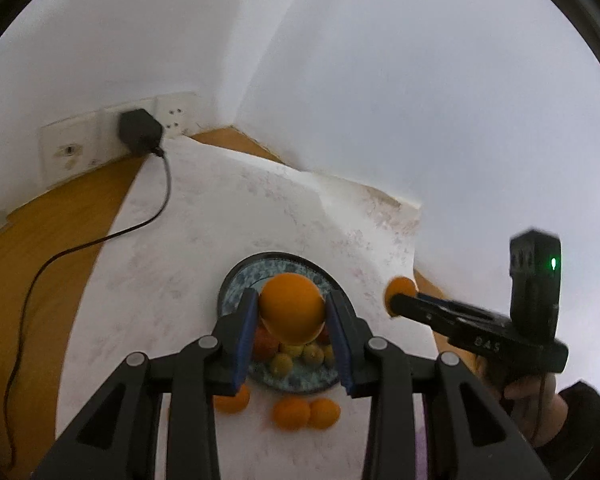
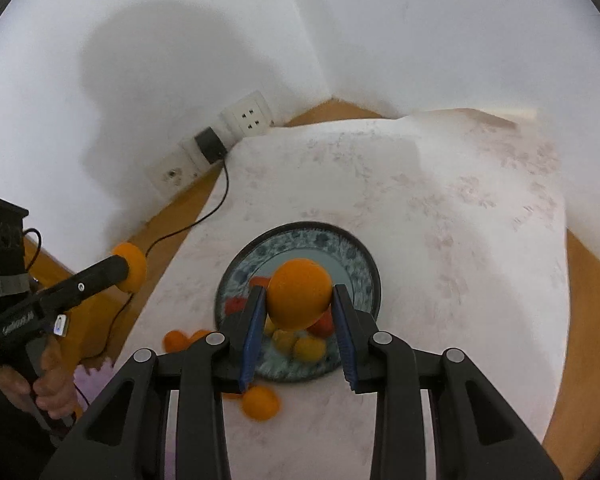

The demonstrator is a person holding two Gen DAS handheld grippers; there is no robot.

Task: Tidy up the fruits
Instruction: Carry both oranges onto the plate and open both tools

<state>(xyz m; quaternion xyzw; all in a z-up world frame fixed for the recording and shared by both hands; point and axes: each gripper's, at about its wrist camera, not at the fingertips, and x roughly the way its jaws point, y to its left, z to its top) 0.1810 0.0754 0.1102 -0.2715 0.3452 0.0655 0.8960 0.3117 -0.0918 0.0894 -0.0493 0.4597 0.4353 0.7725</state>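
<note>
In the left wrist view my left gripper (image 1: 292,294) is shut on an orange (image 1: 292,312), held above a blue patterned plate (image 1: 276,259). Small red and yellow-green fruits (image 1: 296,354) lie in that plate. Three more oranges (image 1: 300,413) rest on the cloth in front of it. To the right, my right gripper (image 1: 398,300) holds a second orange (image 1: 400,285). In the right wrist view the right gripper (image 2: 299,290) is shut on its orange (image 2: 300,300) over the same plate (image 2: 340,237). At the left, the left gripper (image 2: 125,272) carries its orange (image 2: 135,261).
A white flowered cloth (image 1: 204,240) covers a wooden table (image 1: 40,248) set in a corner of white walls. A black adapter (image 1: 139,132) is plugged into wall sockets (image 1: 176,114), and its cable (image 1: 100,238) trails across the wood. Loose oranges (image 2: 260,402) lie near the plate's front edge.
</note>
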